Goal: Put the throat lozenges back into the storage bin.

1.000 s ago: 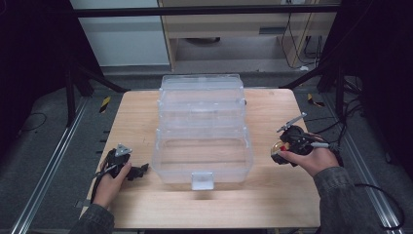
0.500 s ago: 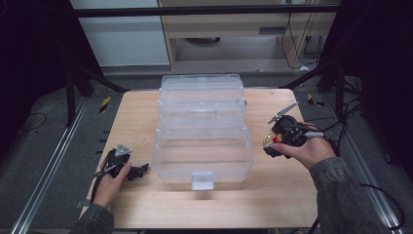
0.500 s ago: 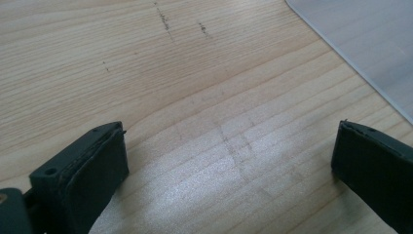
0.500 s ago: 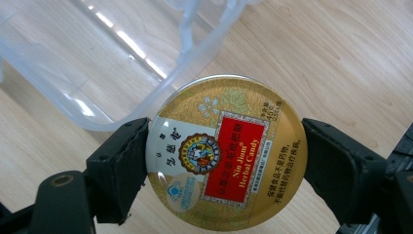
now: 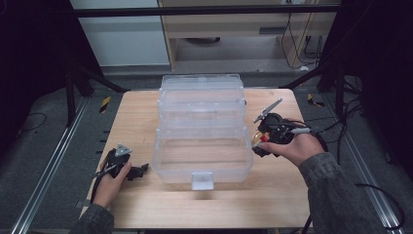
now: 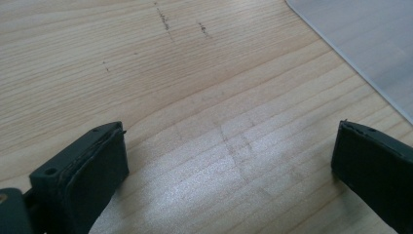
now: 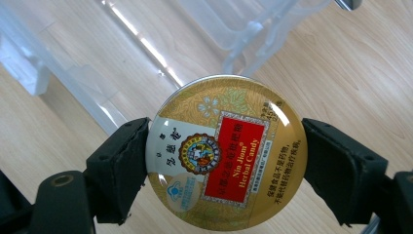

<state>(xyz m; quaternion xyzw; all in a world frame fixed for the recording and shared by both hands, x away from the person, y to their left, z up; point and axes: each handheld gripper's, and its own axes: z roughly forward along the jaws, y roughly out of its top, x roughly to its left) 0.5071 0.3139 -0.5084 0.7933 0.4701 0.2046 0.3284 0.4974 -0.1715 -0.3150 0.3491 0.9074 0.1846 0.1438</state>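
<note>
Right gripper (image 5: 260, 144) is clamped on a round gold candy tin (image 7: 226, 152), one black jaw on each side of its rim, lid facing the camera in the right gripper view; red label on it reads "Nin Jiom Herbal Candy". Tin sits squarely between the two jaws, held above the wooden table (image 5: 292, 195), with the clear plastic storage box (image 5: 202, 129) just behind and beside it. In the high view the right gripper is at the right side of that box, near its middle tier, close to the wall; whether tin or jaw touches the plastic can't be told. A bit of the tin's gold and red shows at the gripper tip (image 5: 256, 141) there. Right hand (image 5: 292, 146) wraps the gripper body, cable trailing off to the right. Box is tiered, stepped back toward the far edge of the table, with a latch tab at the front centre, and looks bare inside. Left gripper (image 5: 141, 170) rests low at the front left of the table, just beside the box's front left corner, held by the left hand (image 5: 111, 180). Its jaws stand wide apart with nothing between them, bare wood grain under them in the left gripper view (image 6: 229, 161), a corner of the box (image 6: 360, 44) at upper right.
</note>
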